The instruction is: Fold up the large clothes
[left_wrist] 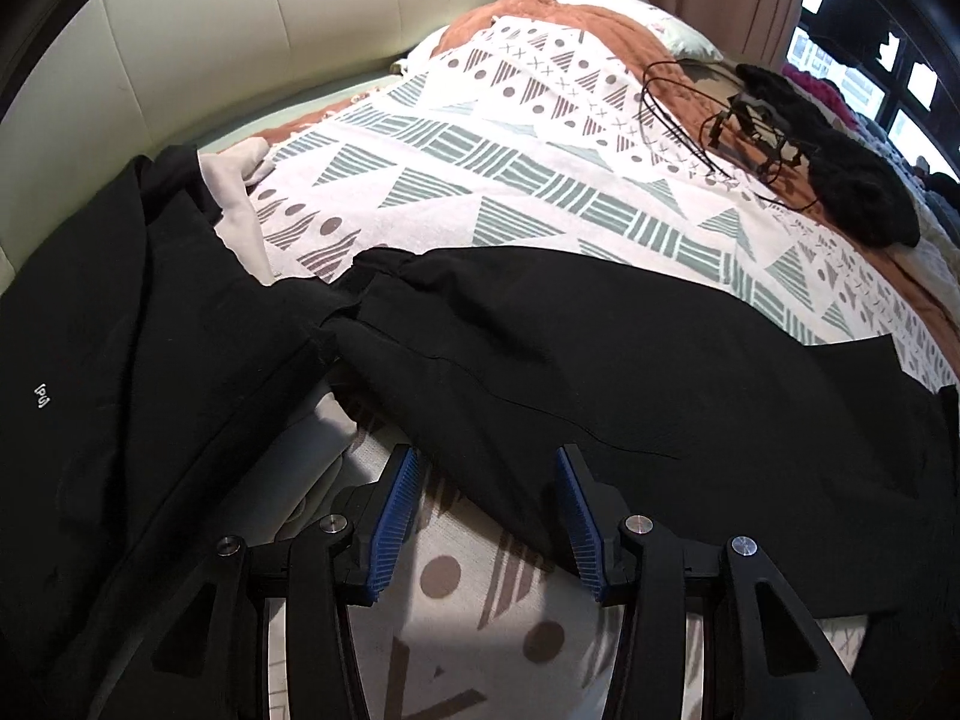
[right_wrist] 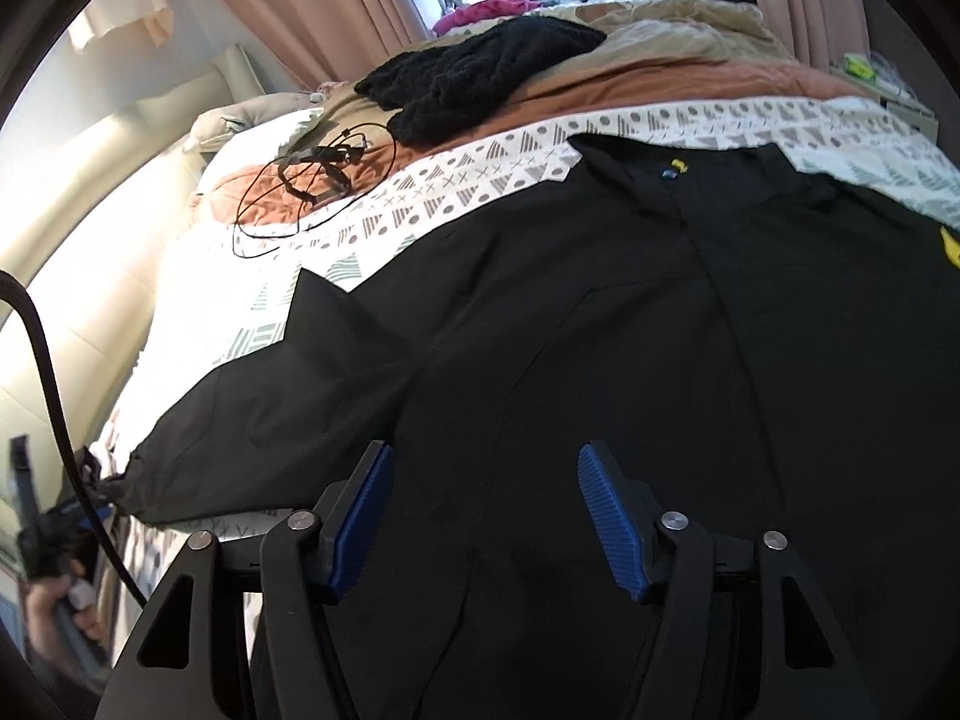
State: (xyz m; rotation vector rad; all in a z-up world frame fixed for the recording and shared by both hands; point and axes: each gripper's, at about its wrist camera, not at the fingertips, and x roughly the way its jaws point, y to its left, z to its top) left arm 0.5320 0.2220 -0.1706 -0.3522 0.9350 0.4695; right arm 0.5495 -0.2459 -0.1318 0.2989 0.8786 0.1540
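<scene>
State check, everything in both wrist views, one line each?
black jacket: spread flat on the bed, unfolded, front closed
jacket sleeve: stretched out sideways, lightly wrinkled
left gripper: fingers apart over the sleeve edge, gripping nothing
right gripper: fingers apart over the jacket body, gripping nothing
patterned bedspread: laid flat under the jacket
black knit garment: crumpled heap
black cable: loosely coiled on the bed

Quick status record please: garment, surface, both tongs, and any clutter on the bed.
garment: black jacket spread flat, collar at the far side
surface: patterned bedspread
left tongs: open, over jacket edge, not gripping
right tongs: open, above jacket body, not gripping
clutter: black knit item and cabled device lying beyond the jacket
</scene>
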